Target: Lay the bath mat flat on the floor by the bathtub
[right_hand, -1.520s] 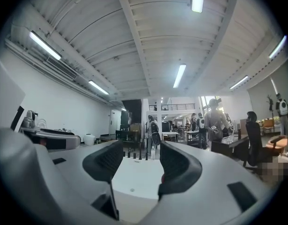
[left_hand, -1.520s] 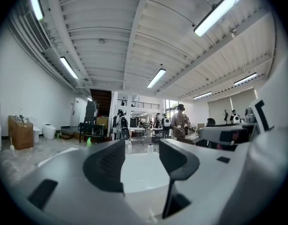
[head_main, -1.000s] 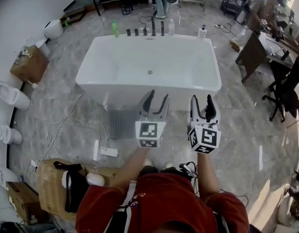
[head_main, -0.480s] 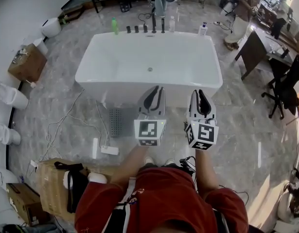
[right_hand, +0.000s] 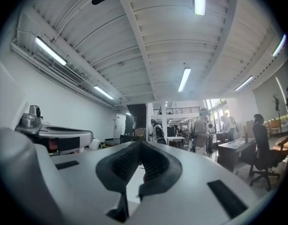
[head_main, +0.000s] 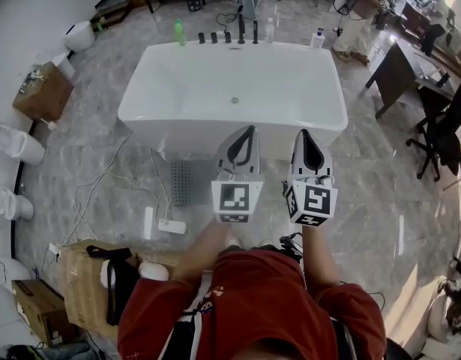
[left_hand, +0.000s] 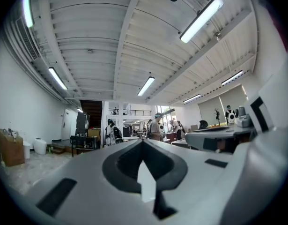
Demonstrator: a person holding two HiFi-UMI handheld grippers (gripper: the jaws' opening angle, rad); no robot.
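- The fingers [left_hand: 92,172] of the left gripper [left_hand: 143,141] have just been closing and are now clenched tip to tip, with nothing caught between them.
- The fingers [right_hand: 200,172] of the right gripper [right_hand: 140,142] have likewise just been closing and are pressed together, empty.
- Both grippers are held level and side by side over the floor [head_main: 88,152], near each other but apart, with their tips pointed at the near wall of the bathtub [head_main: 170,126].
- A marker cube [head_main: 236,201] is carried behind the left fingers, and a second cube [head_main: 311,204] behind the right ones.
- The grippers are held by a person in a red shirt [head_main: 252,306], who is standing on the near side of the tub.
- A grey ribbed rectangle [head_main: 181,183], possibly the bath mat, lies flat on the floor just beside the tub's near wall. It is left of the left gripper and touched by neither gripper.
- A white cable and power strip [head_main: 170,226] are seen on the floor nearer than that rectangle.
- A cardboard box [head_main: 80,280] with a black bag on it stands at the near left.
- Black taps [head_main: 227,37] and a green bottle [head_main: 180,30] stand along the tub's far rim.
- A black office chair [head_main: 444,137] is seen at the far right.
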